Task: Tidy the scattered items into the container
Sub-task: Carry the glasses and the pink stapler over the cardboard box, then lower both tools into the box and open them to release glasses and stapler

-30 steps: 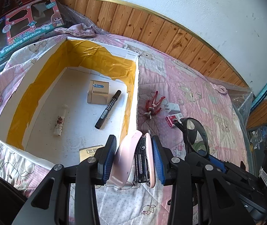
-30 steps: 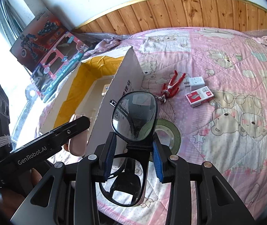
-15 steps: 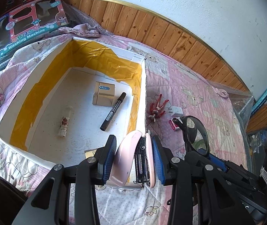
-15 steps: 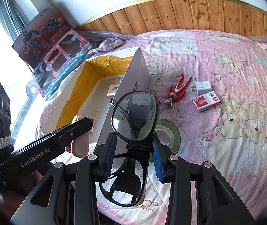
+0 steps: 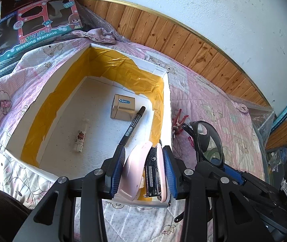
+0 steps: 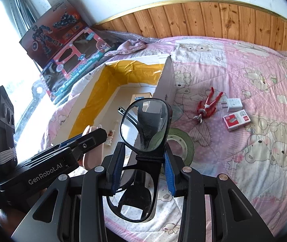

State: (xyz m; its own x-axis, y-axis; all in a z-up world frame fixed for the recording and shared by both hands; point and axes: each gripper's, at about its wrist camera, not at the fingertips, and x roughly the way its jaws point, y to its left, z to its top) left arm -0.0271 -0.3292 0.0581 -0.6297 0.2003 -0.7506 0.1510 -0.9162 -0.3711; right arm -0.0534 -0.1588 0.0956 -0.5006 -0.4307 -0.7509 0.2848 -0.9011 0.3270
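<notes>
Over the yellow-lined box (image 5: 42,109) on the bed, the left claw (image 5: 143,171) is clamped on a pink stapler (image 5: 137,173); the right claw (image 6: 143,167) grips black glasses (image 6: 145,129).

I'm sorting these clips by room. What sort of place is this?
Probably a bedroom: a pink bear-print quilt covers a bed, wood panelling lines the wall, and boxed toys lean beside it.
</notes>
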